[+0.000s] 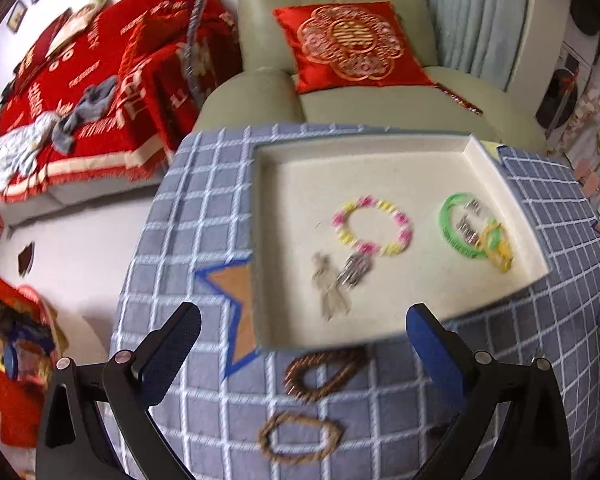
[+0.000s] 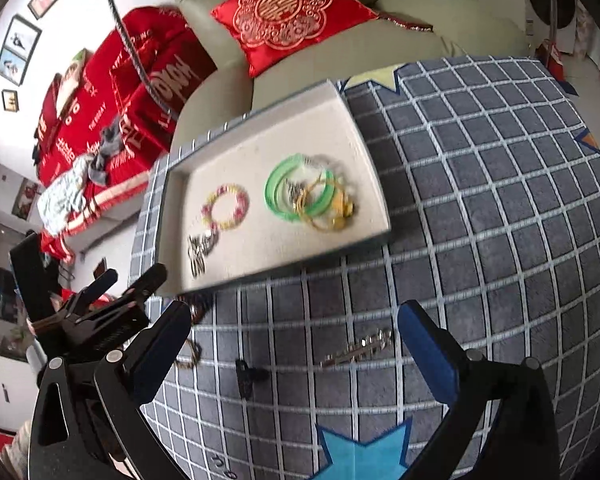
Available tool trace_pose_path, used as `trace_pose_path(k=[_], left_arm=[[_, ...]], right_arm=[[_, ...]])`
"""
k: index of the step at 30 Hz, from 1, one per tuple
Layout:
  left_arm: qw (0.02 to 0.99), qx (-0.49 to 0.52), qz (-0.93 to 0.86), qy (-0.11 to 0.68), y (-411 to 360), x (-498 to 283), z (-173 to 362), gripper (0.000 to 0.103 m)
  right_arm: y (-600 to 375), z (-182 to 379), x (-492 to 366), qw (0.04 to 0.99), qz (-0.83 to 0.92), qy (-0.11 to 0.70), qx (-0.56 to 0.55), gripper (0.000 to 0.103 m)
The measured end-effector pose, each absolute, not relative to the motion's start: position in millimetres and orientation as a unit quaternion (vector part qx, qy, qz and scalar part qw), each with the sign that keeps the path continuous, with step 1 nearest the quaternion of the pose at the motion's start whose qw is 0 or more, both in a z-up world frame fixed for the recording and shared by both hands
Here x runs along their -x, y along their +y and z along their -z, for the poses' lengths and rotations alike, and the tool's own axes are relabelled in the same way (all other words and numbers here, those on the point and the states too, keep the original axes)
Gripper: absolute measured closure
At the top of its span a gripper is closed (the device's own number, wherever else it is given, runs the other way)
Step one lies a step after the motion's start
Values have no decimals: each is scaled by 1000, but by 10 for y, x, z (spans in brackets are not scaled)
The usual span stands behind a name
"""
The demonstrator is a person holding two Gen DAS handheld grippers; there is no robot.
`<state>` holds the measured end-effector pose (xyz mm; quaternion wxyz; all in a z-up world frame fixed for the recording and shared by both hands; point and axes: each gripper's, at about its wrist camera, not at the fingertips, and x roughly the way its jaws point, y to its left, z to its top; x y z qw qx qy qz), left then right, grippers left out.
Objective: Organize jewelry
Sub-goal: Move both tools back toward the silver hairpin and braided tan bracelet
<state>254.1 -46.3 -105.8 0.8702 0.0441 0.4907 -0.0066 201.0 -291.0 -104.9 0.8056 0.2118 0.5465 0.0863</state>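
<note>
- Several pieces are already lying in the cream-lined tray (image 1: 380, 152): a pink-and-yellow beaded bracelet (image 1: 372, 225), a green bangle (image 1: 458, 224) tangled with a yellow ring piece (image 1: 498, 246), and silvery hair clips (image 1: 342, 280) near the tray's front edge.
- Two brown beaded bracelets (image 1: 326, 372) are still sitting on the blue checked cloth (image 1: 204, 208), just in front of the tray and between the left gripper's fingers in its own view.
- One silvery clip (image 2: 360, 348) and a small dark clip (image 2: 246, 376) are also waiting on the cloth, seen from the right wrist.
- Both tools are empty: the left gripper (image 1: 304, 320) is standing wide open, holding nothing, above the brown bracelets.
- The right gripper (image 2: 296, 320) is likewise spread wide with nothing between its pads, hovering over the silvery clip.
- Judging by the count, the sorting is sitting roughly past halfway; four loose pieces seem to be remaining outside the tray.
- Each open tool is looking well placed to take the piece lying beneath it.
</note>
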Motion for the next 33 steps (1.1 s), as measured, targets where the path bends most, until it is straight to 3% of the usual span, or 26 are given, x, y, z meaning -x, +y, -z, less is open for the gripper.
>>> trace_pose_path(k=[12, 27, 33], left_arm=[[828, -2, -23, 560, -44, -1896, 1517, 0], [828, -3, -10, 561, 35, -1913, 1677, 0], [823, -10, -5, 567, 31, -2013, 1760, 1]], right_arm=[[-2912, 1530, -1710, 757, -31, 614, -221, 0], [-2867, 1798, -1817, 736, 55, 625, -254, 0], [-2728, 1889, -1929, 739, 102, 620, -242, 8]])
